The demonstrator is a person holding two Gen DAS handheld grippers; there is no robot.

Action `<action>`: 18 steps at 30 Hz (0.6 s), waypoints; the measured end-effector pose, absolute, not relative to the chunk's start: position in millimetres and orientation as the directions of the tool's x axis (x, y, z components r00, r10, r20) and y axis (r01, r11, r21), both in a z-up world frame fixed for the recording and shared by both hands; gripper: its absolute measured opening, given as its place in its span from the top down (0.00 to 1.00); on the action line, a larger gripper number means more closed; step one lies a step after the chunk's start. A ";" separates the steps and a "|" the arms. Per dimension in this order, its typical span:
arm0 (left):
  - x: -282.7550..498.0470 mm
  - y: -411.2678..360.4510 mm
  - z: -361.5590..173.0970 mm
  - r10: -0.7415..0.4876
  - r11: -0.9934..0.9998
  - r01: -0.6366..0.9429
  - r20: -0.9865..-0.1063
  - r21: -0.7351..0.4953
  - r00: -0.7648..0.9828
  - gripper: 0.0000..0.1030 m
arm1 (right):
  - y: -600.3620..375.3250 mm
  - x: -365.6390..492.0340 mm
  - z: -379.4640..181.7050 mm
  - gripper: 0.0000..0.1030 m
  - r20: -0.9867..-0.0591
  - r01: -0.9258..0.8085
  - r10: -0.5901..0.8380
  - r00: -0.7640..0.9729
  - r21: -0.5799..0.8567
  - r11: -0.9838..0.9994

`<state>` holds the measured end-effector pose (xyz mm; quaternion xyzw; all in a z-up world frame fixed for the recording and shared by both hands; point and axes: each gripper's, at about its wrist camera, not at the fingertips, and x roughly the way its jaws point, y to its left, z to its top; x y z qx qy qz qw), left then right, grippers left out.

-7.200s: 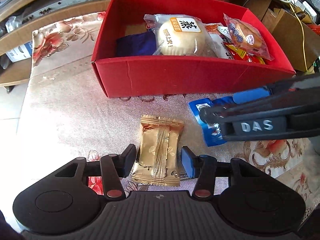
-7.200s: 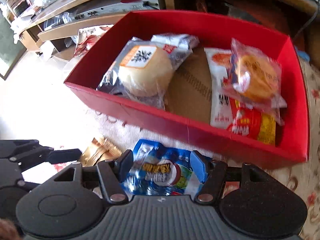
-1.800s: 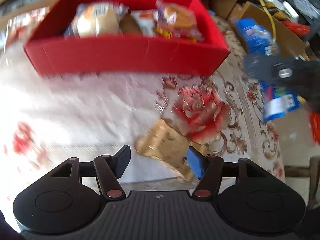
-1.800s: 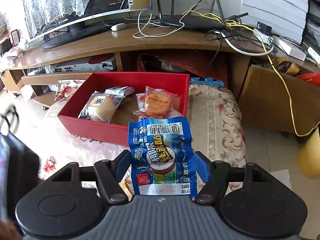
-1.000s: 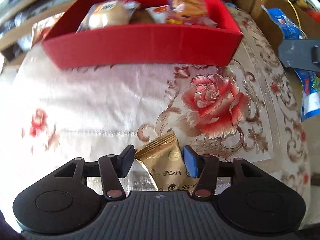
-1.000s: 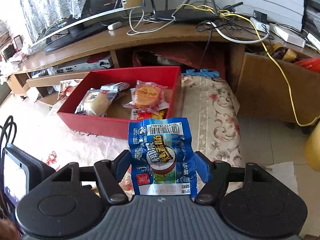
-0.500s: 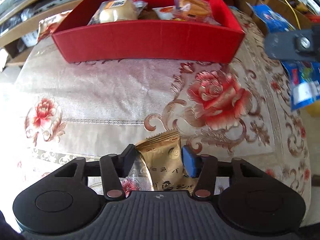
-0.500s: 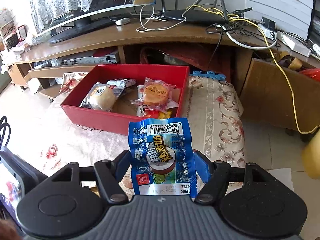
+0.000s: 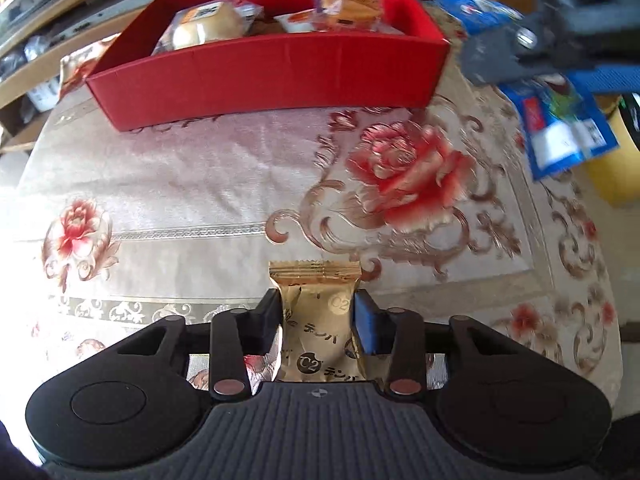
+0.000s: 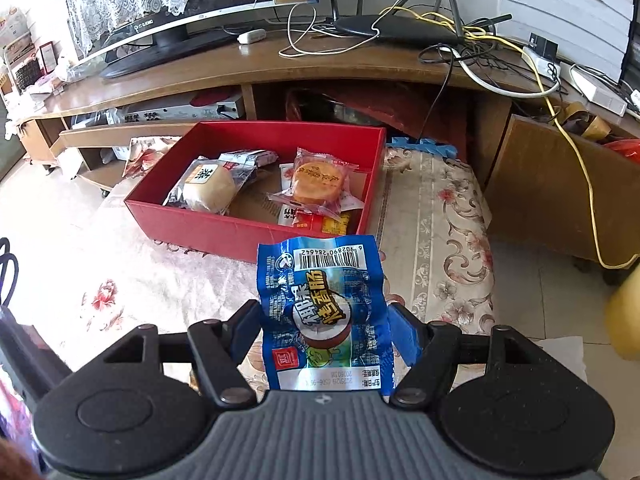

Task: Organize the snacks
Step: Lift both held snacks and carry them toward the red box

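Observation:
A gold snack packet (image 9: 316, 320) stands upright between the pads of my left gripper (image 9: 316, 305). Its jaws are closing, and both pads press the packet's sides just above the floral cloth (image 9: 200, 168). My right gripper (image 10: 324, 316) is shut on a blue sausage packet (image 10: 320, 300), held in the air short of the red box's near right corner. The red box (image 10: 208, 228) lies ahead with a bun packet (image 10: 208, 188) and an orange cake packet (image 10: 316, 180) inside. In the left wrist view the red box (image 9: 272, 76) is at the top and the blue packet (image 9: 560, 128) hangs at upper right.
A wooden TV stand (image 10: 280, 68) with a monitor, router and tangled cables runs behind the box. A wooden cabinet (image 10: 552, 184) stands to the right, with a yellow object (image 10: 624, 316) on the floor beside the cloth's right edge.
The left jaws have closed in on the gold packet, which has turned from tilted to straight between the pads. The right gripper and its blue packet stay as they were.

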<state>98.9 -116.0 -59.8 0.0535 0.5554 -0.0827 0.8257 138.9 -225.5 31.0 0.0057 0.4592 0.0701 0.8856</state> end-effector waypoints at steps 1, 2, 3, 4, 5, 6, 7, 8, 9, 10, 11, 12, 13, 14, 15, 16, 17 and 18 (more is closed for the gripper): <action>98.1 -115.5 -59.5 -0.083 0.980 0.200 -0.927 -0.009 0.366 0.55 | -225.5 138.9 31.1 0.36 -0.812 -0.117 0.128 0.570 0.074 0.990; 97.9 -114.8 -58.8 -0.089 0.980 0.200 -0.928 -0.015 0.363 0.56 | -225.8 138.7 31.5 0.36 -0.810 -0.117 0.129 0.572 0.075 0.990; 98.1 -114.0 -58.0 -0.095 0.980 0.200 -0.928 -0.022 0.361 0.56 | -225.7 138.6 31.8 0.36 -0.809 -0.117 0.129 0.574 0.075 0.990; 99.1 -112.9 -56.8 -0.103 0.979 0.200 -0.927 -0.031 0.361 0.56 | -225.5 138.6 31.9 0.36 -0.809 -0.117 0.127 0.574 0.073 0.990; 99.8 -111.8 -54.4 -0.110 0.979 0.199 -0.924 -0.037 0.365 0.56 | -224.9 138.8 31.7 0.36 -0.810 -0.117 0.125 0.573 0.070 0.991; 100.7 -110.4 -51.9 -0.114 0.979 0.198 -0.922 -0.042 0.370 0.56 | -224.5 139.0 31.2 0.36 -0.811 -0.116 0.123 0.573 0.069 0.991; 102.3 -108.5 -49.1 -0.119 0.979 0.196 -0.919 -0.047 0.376 0.56 | -223.9 139.5 30.6 0.36 -0.813 -0.115 0.120 0.571 0.065 0.991; 104.9 -105.6 -46.5 -0.124 0.980 0.192 -0.916 -0.052 0.383 0.56 | -223.3 140.0 30.1 0.36 -0.815 -0.114 0.115 0.569 0.060 0.992; 108.3 -102.9 -44.5 -0.126 0.981 0.188 -0.912 -0.055 0.390 0.56 | -222.5 140.5 29.5 0.36 -0.816 -0.114 0.111 0.567 0.055 0.992; 110.9 -99.7 -41.7 -0.126 0.982 0.182 -0.908 -0.056 0.399 0.56 | -221.5 141.2 28.7 0.36 -0.818 -0.114 0.106 0.565 0.050 0.992; 113.4 -96.1 -38.8 -0.125 0.983 0.175 -0.904 -0.056 0.409 0.56 | -220.1 142.2 27.8 0.36 -0.820 -0.116 0.102 0.563 0.044 0.992; 116.5 -93.6 -36.8 -0.124 0.984 0.169 -0.901 -0.057 0.416 0.56 | -218.3 143.2 26.5 0.36 -0.824 -0.118 0.098 0.558 0.038 0.992; 120.0 -91.3 -34.7 -0.123 0.985 0.164 -0.898 -0.057 0.423 0.56 | -216.8 144.0 24.9 0.36 -0.827 -0.119 0.092 0.554 0.031 0.992; 122.7 -88.0 -32.6 -0.123 0.985 0.160 -0.894 -0.058 0.431 0.56 | -214.7 145.2 22.6 0.36 -0.832 -0.121 0.082 0.549 0.018 0.993; 121.6 -85.7 -30.0 -0.122 0.986 0.156 -0.891 -0.059 0.437 0.55 | -212.9 146.1 20.3 0.36 -0.837 -0.123 0.072 0.543 0.006 0.992; 123.3 -83.0 -29.1 -0.123 0.987 0.152 -0.889 -0.061 0.442 0.55 | -210.8 146.9 17.8 0.36 -0.842 -0.126 0.064 0.536 -0.005 0.992; 125.3 -79.7 -28.3 -0.124 0.987 0.147 -0.887 -0.065 0.444 0.55 | -208.6 147.6 15.5 0.36 -0.848 -0.129 0.057 0.528 -0.014 0.991; 126.6 -76.1 -27.6 -0.127 0.988 0.140 -0.886 -0.072 0.446 0.55 | -206.6 148.0 13.6 0.36 -0.852 -0.133 0.051 0.522 -0.022 0.991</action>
